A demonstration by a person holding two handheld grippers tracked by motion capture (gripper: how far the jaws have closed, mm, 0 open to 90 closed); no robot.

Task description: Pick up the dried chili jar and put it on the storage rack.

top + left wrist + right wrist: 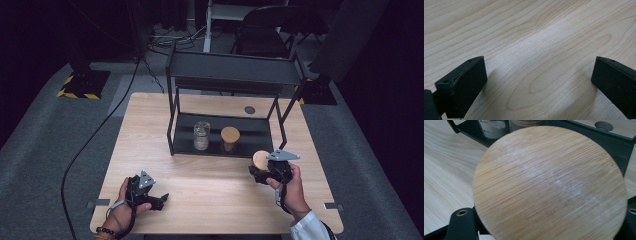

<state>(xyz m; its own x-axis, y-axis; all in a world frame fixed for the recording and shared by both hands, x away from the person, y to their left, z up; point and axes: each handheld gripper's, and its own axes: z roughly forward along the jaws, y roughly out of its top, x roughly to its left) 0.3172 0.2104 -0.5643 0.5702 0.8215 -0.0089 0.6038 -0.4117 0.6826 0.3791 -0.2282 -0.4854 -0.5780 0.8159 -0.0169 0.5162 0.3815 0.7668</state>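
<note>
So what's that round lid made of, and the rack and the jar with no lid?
Lid: looks like bamboo or wood, matte, with fine straight grain lines. Rack: probably metal, painted matte black, with thin straight bars and flat shelves. Jar: seems clear glass, since you can see pale stuff inside.

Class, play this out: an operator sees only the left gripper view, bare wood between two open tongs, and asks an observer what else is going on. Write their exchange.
Operator: What is the other hand doing?
Observer: The right tongs hold a round wooden lid.
Operator: Where does it belong?
Observer: Probably the open glass jar on the black rack; it has no lid.
Operator: Anything beside it?
Observer: A second jar, lid on.
</note>
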